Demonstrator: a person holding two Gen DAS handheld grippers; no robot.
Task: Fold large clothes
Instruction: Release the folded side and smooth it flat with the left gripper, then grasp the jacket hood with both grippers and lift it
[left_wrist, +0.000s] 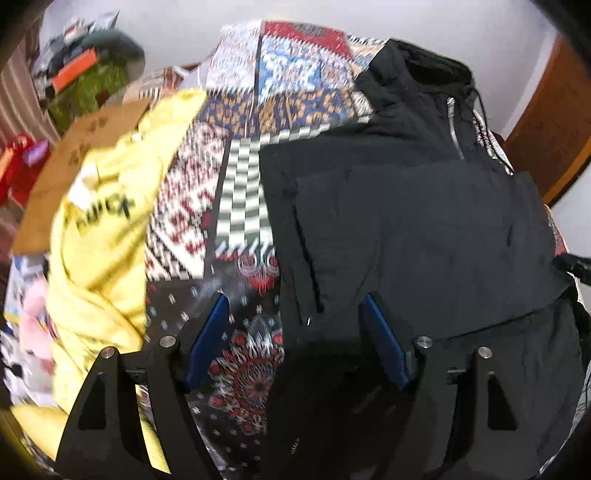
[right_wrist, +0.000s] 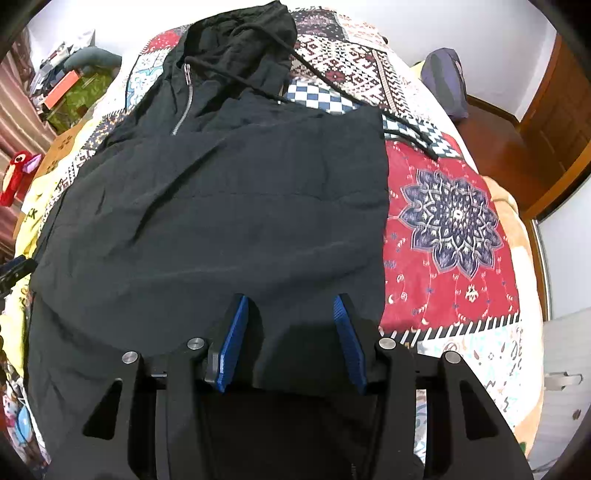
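Observation:
A black zip hoodie (right_wrist: 221, 206) lies flat on a patterned bedspread (right_wrist: 454, 221), hood (right_wrist: 243, 40) at the far end, its sides folded in. It also shows in the left wrist view (left_wrist: 406, 229). My left gripper (left_wrist: 295, 306) is open and empty, hovering over the hoodie's left edge near the bottom hem. My right gripper (right_wrist: 290, 306) is open and empty above the hoodie's lower right part. Both have blue pads (right_wrist: 236, 339).
A yellow garment (left_wrist: 107, 229) with black lettering lies left of the hoodie, by a cardboard box (left_wrist: 77, 155). Clutter and a red plush toy (right_wrist: 16, 173) sit beyond the bed's left side. A dark bag (right_wrist: 443, 81) lies at the far right. A wooden door (right_wrist: 554, 122) stands on the right.

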